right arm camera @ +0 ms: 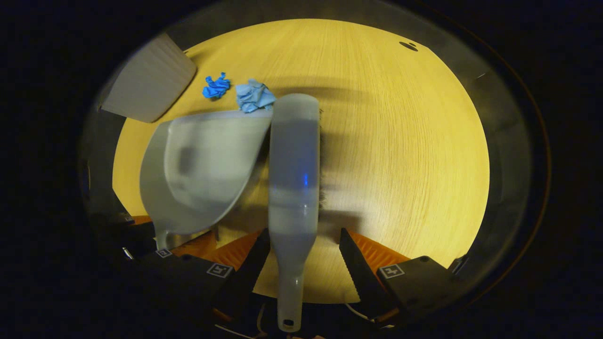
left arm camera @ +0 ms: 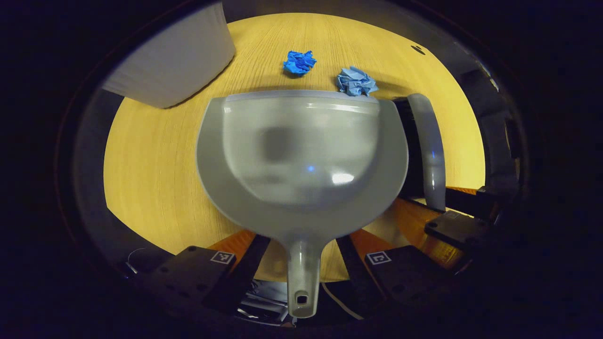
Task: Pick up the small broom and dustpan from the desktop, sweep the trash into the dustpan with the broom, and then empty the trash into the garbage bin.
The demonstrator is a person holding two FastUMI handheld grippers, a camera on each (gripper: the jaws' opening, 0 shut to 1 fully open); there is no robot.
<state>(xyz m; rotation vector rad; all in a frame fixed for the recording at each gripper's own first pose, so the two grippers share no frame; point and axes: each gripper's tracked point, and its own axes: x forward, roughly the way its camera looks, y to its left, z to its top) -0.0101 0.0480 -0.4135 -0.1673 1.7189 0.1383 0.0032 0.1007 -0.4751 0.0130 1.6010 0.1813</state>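
Your left gripper [left arm camera: 301, 256] has its jaws spread on either side of the dustpan's handle, with clear gaps to each finger, so nothing is pinched there yet. The dustpan [left arm camera: 301, 155] lies flat on the surface [left arm camera: 150, 179], mouth pointing away from you toward the far edge, which is the way you want it for sweeping: the open lip already faces the trash. The pale blue wad [left arm camera: 356, 81] sits touching or just beyond the right end of that lip, and the darker blue wad [left arm camera: 299, 62] lies a little farther off, near the middle.

In the right gripper view, your right gripper [right arm camera: 304, 256] straddles the broom [right arm camera: 293, 179] the same way, jaws wide apart and clear of the narrow handle neck between them. The broom lies just right of the dustpan, parallel to it, handle toward you, bristles showing dark along its right side. Both handles point at you, which I take to be why each gripper comes in from the near side.

The bin [left arm camera: 174, 56] stands at the far left, close to the dustpan, so the emptying trip should be short.

Judging from this, both grasps remain to be made: close on each handle before lifting.
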